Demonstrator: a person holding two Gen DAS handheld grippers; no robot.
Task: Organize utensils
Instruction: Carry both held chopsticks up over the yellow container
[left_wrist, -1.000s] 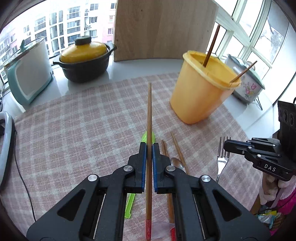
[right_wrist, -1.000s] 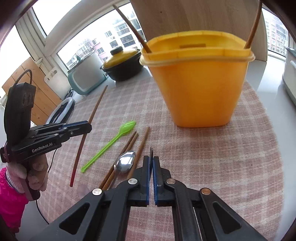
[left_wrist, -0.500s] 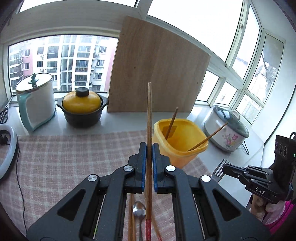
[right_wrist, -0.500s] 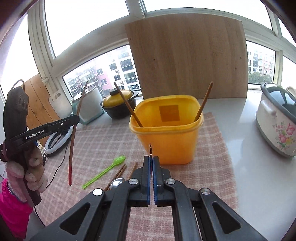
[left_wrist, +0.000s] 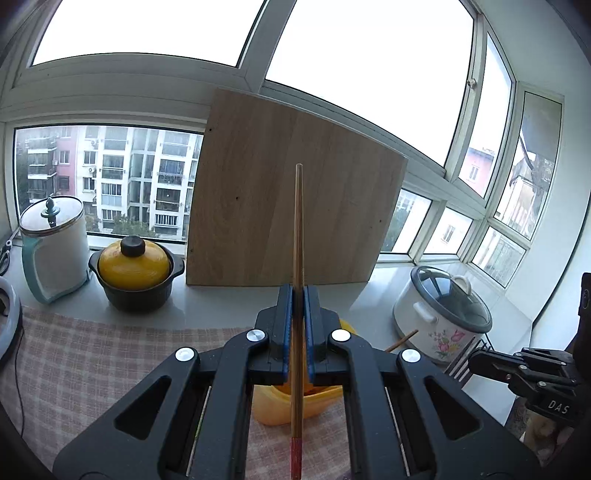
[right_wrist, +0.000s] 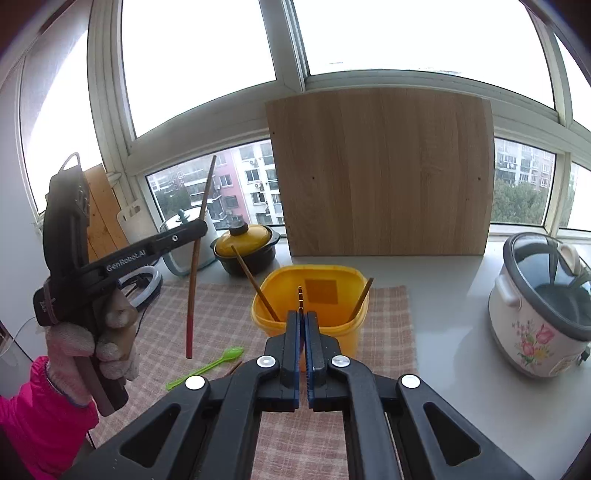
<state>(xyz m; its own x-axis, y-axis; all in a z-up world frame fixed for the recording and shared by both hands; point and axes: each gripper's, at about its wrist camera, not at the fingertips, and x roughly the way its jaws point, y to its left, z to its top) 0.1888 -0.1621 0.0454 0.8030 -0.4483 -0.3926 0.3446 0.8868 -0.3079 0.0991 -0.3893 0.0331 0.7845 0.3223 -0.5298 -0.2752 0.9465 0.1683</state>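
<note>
Two utensils in hand. Left gripper (left_wrist: 298, 306): fingers clamped on a red-tipped chopstick (left_wrist: 297, 236), raised above the checked table (right_wrist: 221, 314), likely to clear the rim of the yellow bin (right_wrist: 314, 321). Right gripper (right_wrist: 303, 332): fingers closed on a fork (left_wrist: 460, 360), tines poking forward over the bin. Two chopsticks lean inside the bin. Near left on the table: a green spoon (right_wrist: 207, 365).

Bright corner windows (left_wrist: 147, 55), white sill (right_wrist: 443, 273)

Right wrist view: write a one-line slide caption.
Tongs gripping a fork above the yellow tub; other tongs hold a chopstick.
</note>
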